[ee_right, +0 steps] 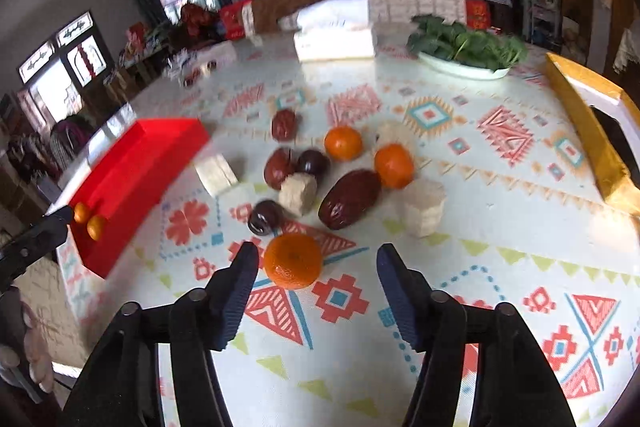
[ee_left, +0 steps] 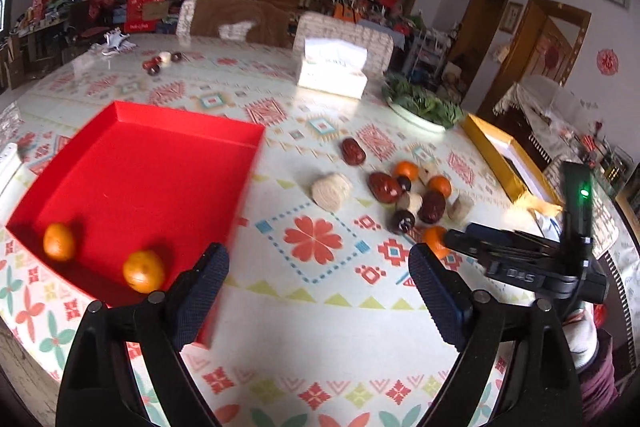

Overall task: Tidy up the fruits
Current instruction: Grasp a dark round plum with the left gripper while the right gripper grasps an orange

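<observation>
On the patterned tablecloth (ee_right: 500, 235), just ahead of the right gripper (ee_right: 316, 291), sits one small orange (ee_right: 293, 259); jaws apart, nothing between the pads, the fruit lying close beside the left finger (ee_right: 240, 291) and not yet bracketed. Behind it a loose cluster: two more oranges (ee_right: 343, 143) (ee_right: 394, 166), several wrinkled red dates, the biggest (ee_right: 350, 199) near the middle, a few dark round fruits (ee_right: 265, 217) and pale cut blocks (ee_right: 423, 207), some touching one another. Judgement on handling: the orange looks light, round and inclined to roll, with a soft peel that would bruise or slip under a hard pinch; best taken across its widest part, pads square to its sides, closing gently. The dates look stiffer and lie flat, so should be taken across the short width. Neighbours stand near enough that a sideways nudge could scatter them. Left gripper (ee_left: 318, 291) hangs wide apart and empty over bare cloth beside the red tray (ee_left: 180, 131). That tray holds two oranges (ee_left: 59, 242) (ee_left: 144, 271), both near its closer edge, slightly apart; the rest of its floor is bare. From the left wrist view the right gripper shows at the right edge, near the closest orange. A yellow-edged box (ee_right: 584, 131) lies to the right, contents not legible. A white dish of leafy greens (ee_right: 466, 43) and a tissue box (ee_right: 334, 39) stand farther back, well apart from the fruit.
</observation>
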